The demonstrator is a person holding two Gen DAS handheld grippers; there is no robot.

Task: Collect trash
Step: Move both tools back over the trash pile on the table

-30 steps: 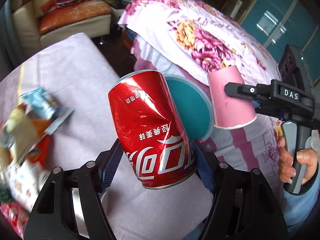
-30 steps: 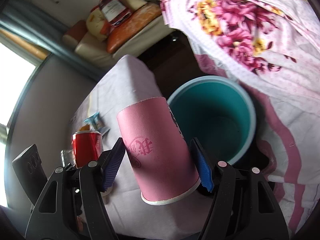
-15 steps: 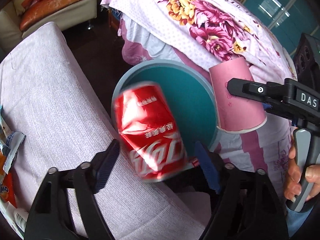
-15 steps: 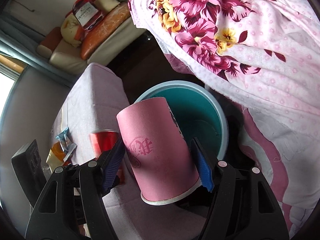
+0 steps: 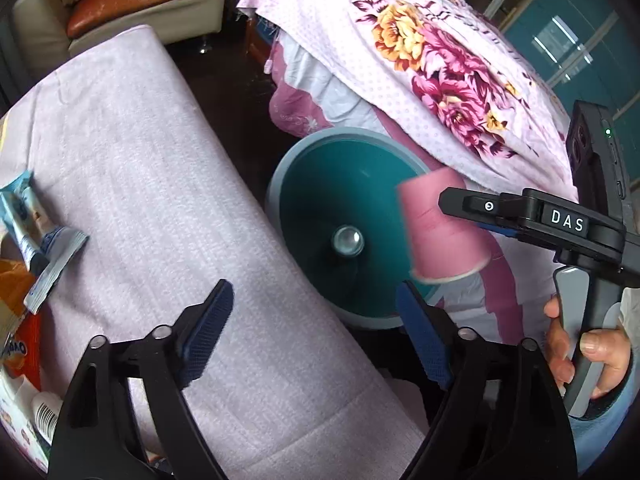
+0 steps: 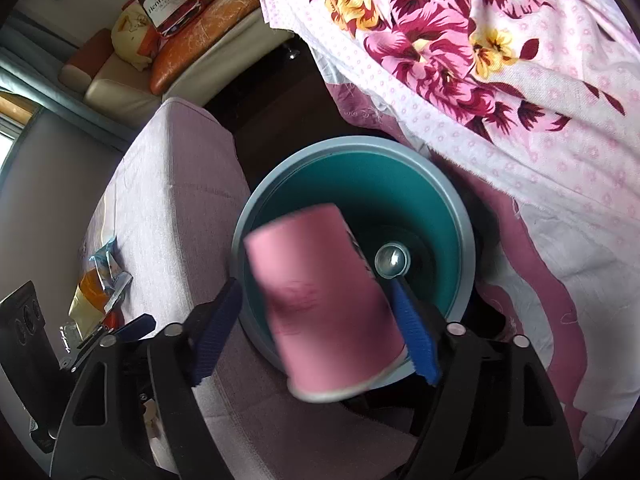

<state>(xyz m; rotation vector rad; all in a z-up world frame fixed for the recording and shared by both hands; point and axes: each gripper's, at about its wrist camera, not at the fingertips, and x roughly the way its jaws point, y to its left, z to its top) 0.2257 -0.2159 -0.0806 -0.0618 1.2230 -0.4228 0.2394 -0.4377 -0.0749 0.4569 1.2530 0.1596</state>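
Left gripper (image 5: 312,320) fingers spread, empty. Right gripper (image 6: 316,332) fingers just opening; pink cup (image 6: 324,300) blurred, slipping over bin (image 6: 464,216). Paper cup: light, crushable; hold mid-wall.

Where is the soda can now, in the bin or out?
In. Its silver end shows at the bottom of the teal bin, and the left gripper stands open, empty.
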